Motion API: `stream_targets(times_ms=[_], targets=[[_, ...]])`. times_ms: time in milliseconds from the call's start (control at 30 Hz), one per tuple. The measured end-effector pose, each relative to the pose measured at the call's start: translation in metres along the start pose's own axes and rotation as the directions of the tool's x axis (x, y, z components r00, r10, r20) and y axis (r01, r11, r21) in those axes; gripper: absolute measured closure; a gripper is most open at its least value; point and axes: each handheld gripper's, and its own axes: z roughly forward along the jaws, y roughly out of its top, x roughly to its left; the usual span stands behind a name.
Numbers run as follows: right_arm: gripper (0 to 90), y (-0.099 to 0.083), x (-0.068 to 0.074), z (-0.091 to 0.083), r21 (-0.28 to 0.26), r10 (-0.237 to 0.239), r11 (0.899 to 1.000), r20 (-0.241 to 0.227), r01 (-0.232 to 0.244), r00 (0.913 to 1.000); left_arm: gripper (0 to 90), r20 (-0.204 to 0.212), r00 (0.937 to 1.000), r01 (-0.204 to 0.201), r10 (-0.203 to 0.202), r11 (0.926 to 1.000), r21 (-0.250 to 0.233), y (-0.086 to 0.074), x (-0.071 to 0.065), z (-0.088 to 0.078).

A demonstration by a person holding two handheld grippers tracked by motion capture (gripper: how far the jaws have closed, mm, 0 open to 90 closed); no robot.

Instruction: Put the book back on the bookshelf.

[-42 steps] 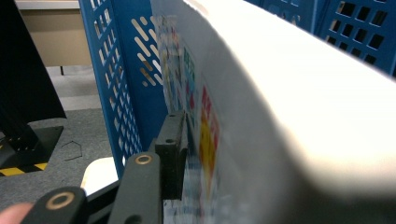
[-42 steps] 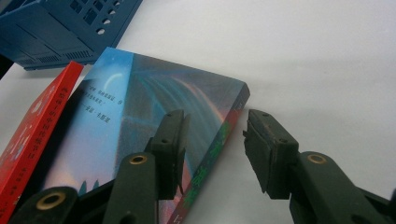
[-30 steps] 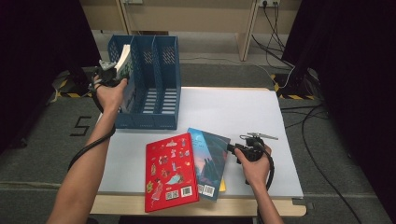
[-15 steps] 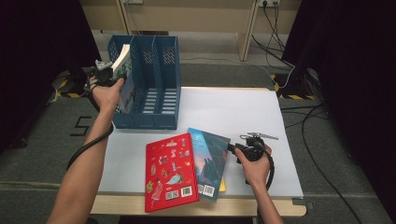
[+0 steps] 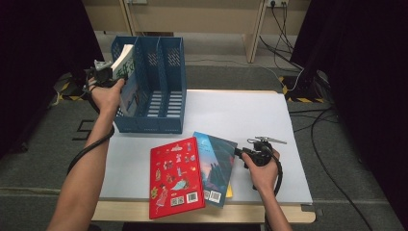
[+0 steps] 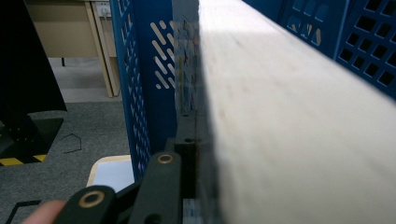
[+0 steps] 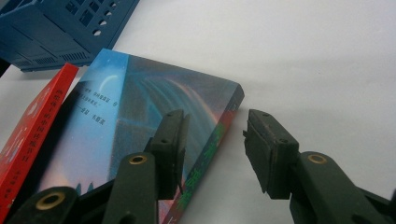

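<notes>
A blue file holder [image 5: 159, 96] stands at the table's back left. My left gripper [image 5: 103, 72] is shut on a thick book [image 5: 124, 60] with pale page edges, held tilted in the holder's leftmost slot. In the left gripper view, one black finger [image 6: 166, 177] lies against the book [image 6: 289, 116] and the other is hidden behind it. A red book [image 5: 175, 175] and a blue book [image 5: 216, 163] lie flat at the front. My right gripper [image 5: 240, 153] is open at the blue book's right edge. There the right gripper [image 7: 215, 144] straddles the spine of the blue book [image 7: 130, 116] without pressing on it.
The white table [image 5: 240, 115] has bare room at its back right. A yellow edge [image 5: 229, 192] peeks out under the blue book. The red book [image 7: 32, 121] overlaps the blue one's left side. Cables run over the floor at the right.
My left hand with the book has shifted slightly to the left at the holder. The right gripper and the flat books have not moved.
</notes>
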Motion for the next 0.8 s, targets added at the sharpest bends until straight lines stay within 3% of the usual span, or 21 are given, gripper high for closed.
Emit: stream_targets(times_ms=[333,800], targets=[[57.8,0.001,-0.001,0.0,-0.002,-0.003,1.0,-0.001,0.003,1.0,73.7,-0.006,1.0,-0.005,0.005,0.9991,-0.042,0.01,0.002,0.004],[58.0,0.002,-0.003,-0.002,-0.013,0.004,1.0,0.0,-0.004,1.0,73.6,-0.004,1.0,-0.001,0.0,0.9973,-0.073,0.014,-0.002,0.03]])
